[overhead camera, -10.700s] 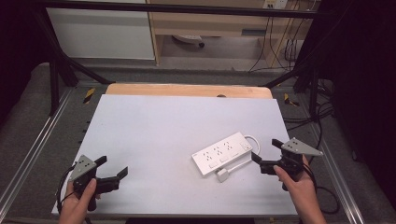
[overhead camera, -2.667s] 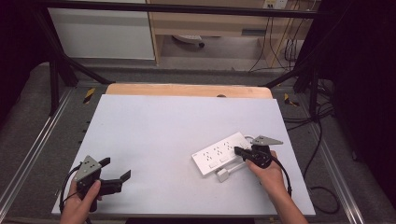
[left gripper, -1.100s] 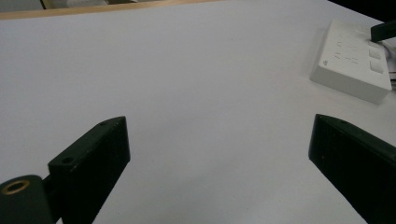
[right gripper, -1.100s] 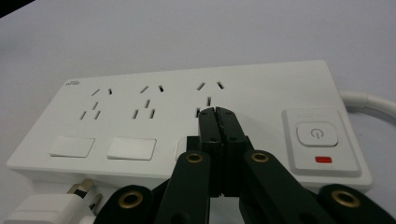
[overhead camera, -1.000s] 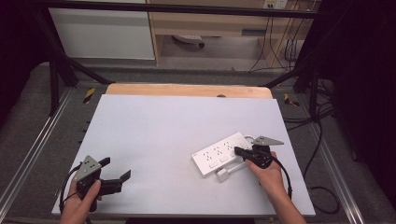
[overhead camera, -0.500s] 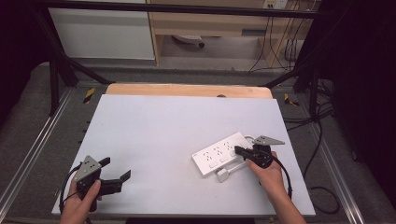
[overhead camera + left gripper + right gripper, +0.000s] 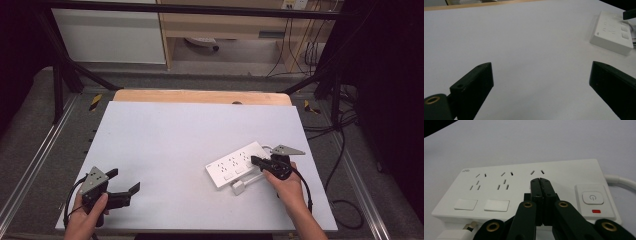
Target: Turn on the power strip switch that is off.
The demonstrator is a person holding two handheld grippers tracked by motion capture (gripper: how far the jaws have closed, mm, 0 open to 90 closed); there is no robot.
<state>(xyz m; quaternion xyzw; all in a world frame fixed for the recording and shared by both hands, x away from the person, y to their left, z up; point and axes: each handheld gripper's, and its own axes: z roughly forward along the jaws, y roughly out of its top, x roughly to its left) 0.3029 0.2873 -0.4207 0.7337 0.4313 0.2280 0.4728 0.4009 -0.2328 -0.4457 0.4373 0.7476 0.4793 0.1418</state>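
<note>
Jaws of the right tool (image 7: pixel 541 181) are pressed together with nothing between them, their tips over the top face of the white power strip (image 7: pixel 524 192), just beside its power button (image 7: pixel 592 197); actual contact cannot be told. That strip lies flat on the right part of the white surface (image 7: pixel 165 145), a white plug (image 7: pixel 239 187) just beside its near edge. Well apart at the near left corner, the left tool (image 7: pixel 125 187) is held in a hand (image 7: pixel 87 220) with its jaws spread wide, gripping nothing.
</note>
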